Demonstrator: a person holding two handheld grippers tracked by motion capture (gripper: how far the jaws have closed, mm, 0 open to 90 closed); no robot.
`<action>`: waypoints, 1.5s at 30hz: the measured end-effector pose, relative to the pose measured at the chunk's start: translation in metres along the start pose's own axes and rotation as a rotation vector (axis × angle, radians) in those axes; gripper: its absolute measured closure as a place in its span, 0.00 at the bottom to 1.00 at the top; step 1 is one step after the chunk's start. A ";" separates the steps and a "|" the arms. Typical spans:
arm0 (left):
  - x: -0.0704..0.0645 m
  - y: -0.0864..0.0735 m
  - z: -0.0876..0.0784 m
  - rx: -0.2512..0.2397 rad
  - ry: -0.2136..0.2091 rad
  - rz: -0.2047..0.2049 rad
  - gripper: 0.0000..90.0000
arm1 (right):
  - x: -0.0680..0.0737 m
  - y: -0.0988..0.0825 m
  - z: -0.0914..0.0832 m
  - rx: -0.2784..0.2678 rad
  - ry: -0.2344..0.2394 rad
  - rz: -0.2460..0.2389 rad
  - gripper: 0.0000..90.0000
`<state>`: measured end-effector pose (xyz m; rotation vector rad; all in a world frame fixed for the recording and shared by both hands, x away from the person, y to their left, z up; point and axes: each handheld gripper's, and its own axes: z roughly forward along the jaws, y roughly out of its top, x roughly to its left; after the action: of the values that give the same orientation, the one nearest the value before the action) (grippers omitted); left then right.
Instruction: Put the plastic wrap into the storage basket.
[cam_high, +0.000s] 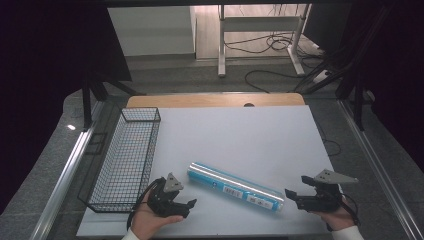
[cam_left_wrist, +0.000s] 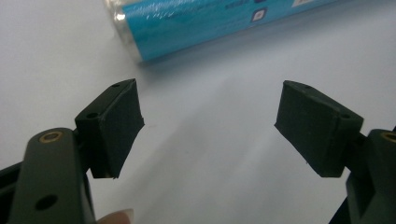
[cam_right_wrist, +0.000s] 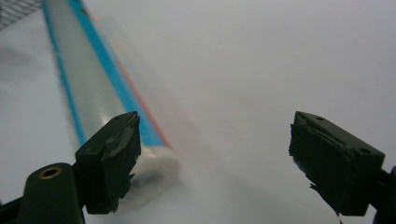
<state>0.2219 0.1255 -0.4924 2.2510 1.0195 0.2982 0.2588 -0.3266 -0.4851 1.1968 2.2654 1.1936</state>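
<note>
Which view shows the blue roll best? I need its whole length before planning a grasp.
The high view: the blue roll lies whole and slanted on the white table. The left gripper view shows one end; the right gripper view shows it blurred.

Roll (cam_right_wrist: 107, 88) blurred in right gripper view; far end cut off in left gripper view; label print unreadable.

High view above the near edge facing down on the tabletop (cam_high: 240, 135), both gripper views low and close, all sharing the blue roll (cam_high: 235, 188).
</note>
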 end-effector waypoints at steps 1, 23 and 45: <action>-0.001 0.002 0.000 -0.002 -0.001 0.013 0.25 | 0.000 0.000 0.000 0.000 0.000 0.000 0.19; -0.021 0.099 0.038 0.013 -0.175 0.419 0.23 | -0.022 -0.012 0.004 0.048 -0.119 0.092 0.20; -0.038 0.138 0.100 0.225 -0.330 0.655 0.19 | -0.033 -0.017 0.005 0.096 -0.167 0.142 0.21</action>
<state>0.3219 -0.0170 -0.4793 2.6741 0.1295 0.0742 0.2726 -0.3551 -0.5048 1.4565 2.1656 1.0005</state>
